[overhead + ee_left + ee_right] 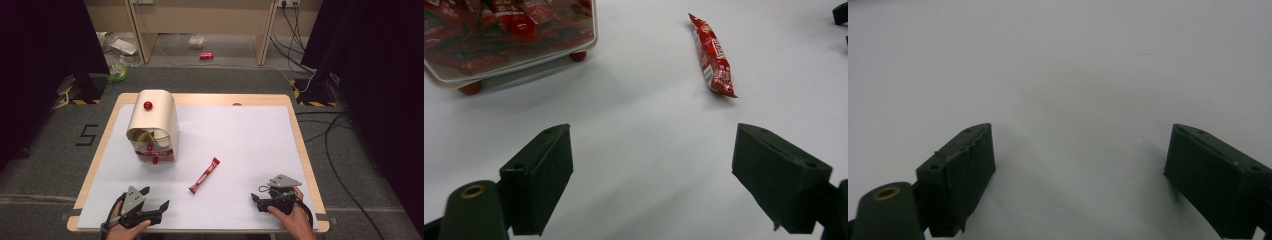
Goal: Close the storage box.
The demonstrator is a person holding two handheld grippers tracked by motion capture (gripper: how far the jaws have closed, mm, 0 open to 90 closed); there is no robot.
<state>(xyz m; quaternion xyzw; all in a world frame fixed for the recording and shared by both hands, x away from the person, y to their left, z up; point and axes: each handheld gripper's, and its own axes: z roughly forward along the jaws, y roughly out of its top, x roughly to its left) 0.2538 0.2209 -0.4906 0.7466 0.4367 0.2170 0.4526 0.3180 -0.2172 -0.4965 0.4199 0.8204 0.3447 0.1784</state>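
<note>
A single red snack packet (204, 175) lies slantwise on the white table top (240, 140); in the left gripper view the packet (714, 55) is ahead and to the right of the jaws. My left gripper (156, 197) rests near the front left edge, open and empty, a short way from the packet; its jaws (654, 145) stand wide apart over bare table. My right gripper (257, 202) sits at the front right, held by a hand, also open with nothing between its fingers (1078, 150).
A cream roll-top box (152, 122) with a red knob stands at the back left; its clear lower front (509, 45) holds several red packets and rests on small red feet. Cables and dark curtains lie on the floor beyond the table.
</note>
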